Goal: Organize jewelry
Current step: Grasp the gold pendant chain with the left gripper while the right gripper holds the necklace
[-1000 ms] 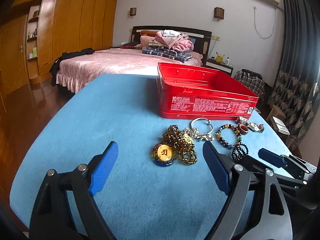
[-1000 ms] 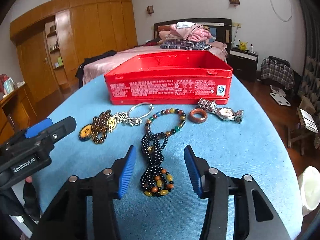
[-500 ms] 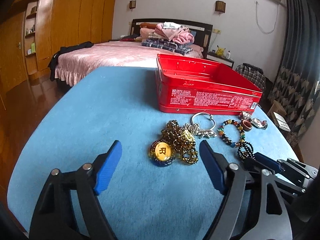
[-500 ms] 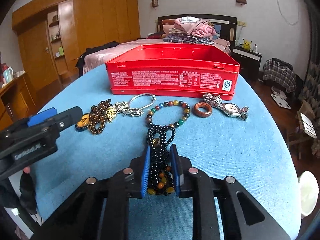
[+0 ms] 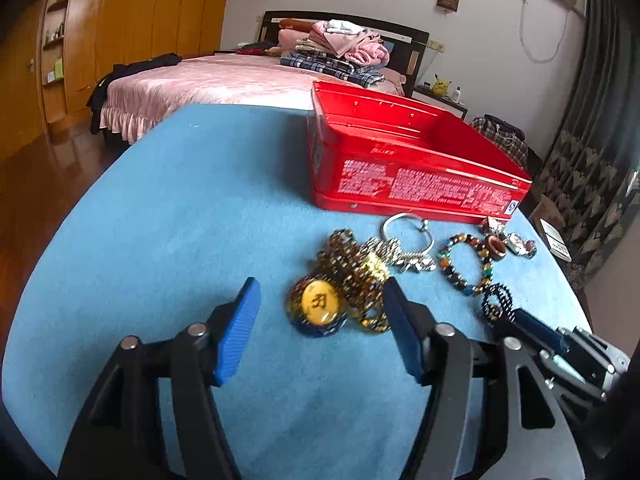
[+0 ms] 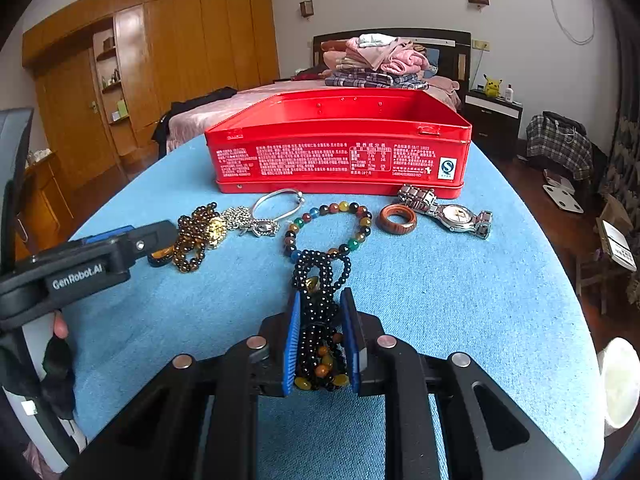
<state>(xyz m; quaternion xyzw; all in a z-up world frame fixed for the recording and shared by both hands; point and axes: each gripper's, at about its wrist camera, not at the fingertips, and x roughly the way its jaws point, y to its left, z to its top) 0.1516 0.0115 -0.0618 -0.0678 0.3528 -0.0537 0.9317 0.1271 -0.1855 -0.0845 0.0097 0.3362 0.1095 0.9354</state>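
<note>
Both grippers act: my right gripper [image 6: 320, 334] has just pinched the black bead strand [image 6: 320, 300]; my left gripper [image 5: 320, 328], jaws spread but narrowing, straddles the gold pendant [image 5: 318, 304], ready for boxing.

On the table [image 6: 460, 300], the tin [image 6: 340, 152] sits at the back; before it, left to right, lie pendant beads [image 6: 196, 236], bangle [image 6: 276, 200], bead bracelet [image 6: 328, 224], ring [image 6: 398, 219], watch [image 6: 452, 214].

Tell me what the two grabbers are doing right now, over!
Right gripper shut on black bead strand. Left gripper open, jaws just closing around gold pendant beads. Red tin open, path clear.
</note>
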